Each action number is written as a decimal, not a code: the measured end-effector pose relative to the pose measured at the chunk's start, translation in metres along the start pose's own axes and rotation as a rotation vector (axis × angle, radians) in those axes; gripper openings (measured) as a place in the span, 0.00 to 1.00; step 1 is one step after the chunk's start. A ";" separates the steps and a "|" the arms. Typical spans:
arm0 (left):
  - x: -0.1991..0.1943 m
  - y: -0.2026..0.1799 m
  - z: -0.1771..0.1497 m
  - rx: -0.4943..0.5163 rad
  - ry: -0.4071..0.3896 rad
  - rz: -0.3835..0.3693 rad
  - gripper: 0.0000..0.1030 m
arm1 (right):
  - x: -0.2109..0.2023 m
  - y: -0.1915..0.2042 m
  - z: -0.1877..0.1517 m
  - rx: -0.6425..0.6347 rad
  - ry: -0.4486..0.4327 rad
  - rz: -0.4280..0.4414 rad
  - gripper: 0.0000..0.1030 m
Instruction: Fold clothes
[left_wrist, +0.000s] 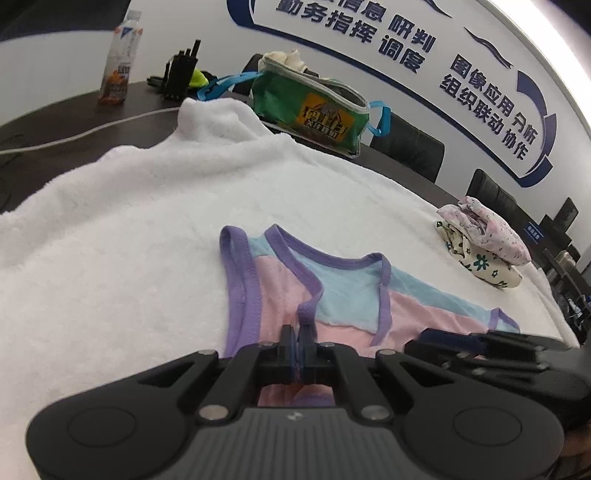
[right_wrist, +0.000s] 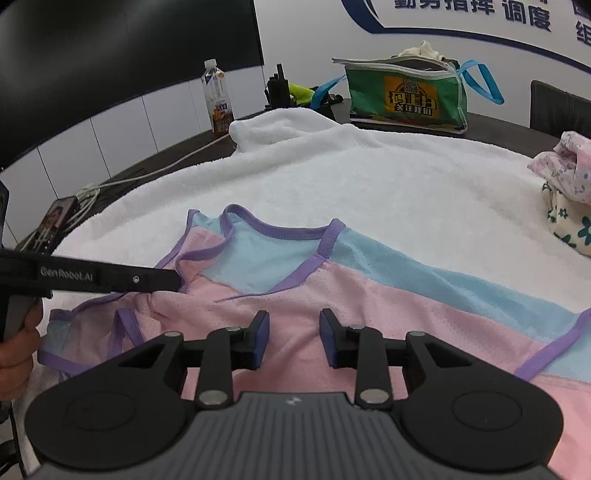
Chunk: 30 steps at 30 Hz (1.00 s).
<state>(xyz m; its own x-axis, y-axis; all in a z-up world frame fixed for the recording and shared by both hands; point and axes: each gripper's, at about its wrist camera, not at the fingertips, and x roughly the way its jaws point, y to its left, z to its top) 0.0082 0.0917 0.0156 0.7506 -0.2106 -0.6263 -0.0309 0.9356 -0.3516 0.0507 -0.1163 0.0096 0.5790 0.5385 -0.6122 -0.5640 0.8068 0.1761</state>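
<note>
A pink, light-blue and purple-trimmed tank top (left_wrist: 351, 295) (right_wrist: 369, 288) lies spread on a white fleece blanket (left_wrist: 184, 203) (right_wrist: 369, 177). My left gripper (left_wrist: 300, 334) is shut, with the top's purple trim and pink cloth pinched at its fingertips. In the right wrist view the left gripper (right_wrist: 177, 280) comes in from the left and grips the bunched armhole edge, a hand (right_wrist: 18, 343) on its handle. My right gripper (right_wrist: 293, 339) stands open just above the pink middle of the top, its pads clear of the cloth.
A pile of folded floral clothes (left_wrist: 480, 240) (right_wrist: 569, 184) sits at the blanket's right. Behind it on the dark table are a green bag (left_wrist: 314, 107) (right_wrist: 406, 96), a drink bottle (left_wrist: 120, 62) (right_wrist: 218, 99), a phone (right_wrist: 51, 221) and cables. Black chairs (left_wrist: 406, 147) line the far side.
</note>
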 end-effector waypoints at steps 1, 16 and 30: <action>0.000 -0.001 -0.001 0.004 -0.003 -0.002 0.01 | -0.003 0.001 0.002 0.002 -0.006 0.010 0.30; -0.001 0.011 -0.014 -0.056 -0.071 -0.039 0.01 | 0.004 0.049 -0.001 -0.182 0.020 -0.021 0.28; -0.001 0.012 -0.016 -0.070 -0.078 -0.056 0.02 | 0.013 0.069 -0.007 -0.301 0.004 -0.090 0.38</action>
<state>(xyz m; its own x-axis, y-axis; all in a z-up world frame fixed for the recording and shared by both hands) -0.0031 0.0984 0.0009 0.8014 -0.2367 -0.5492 -0.0314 0.9004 -0.4340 0.0150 -0.0550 0.0086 0.6325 0.4672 -0.6178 -0.6601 0.7424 -0.1144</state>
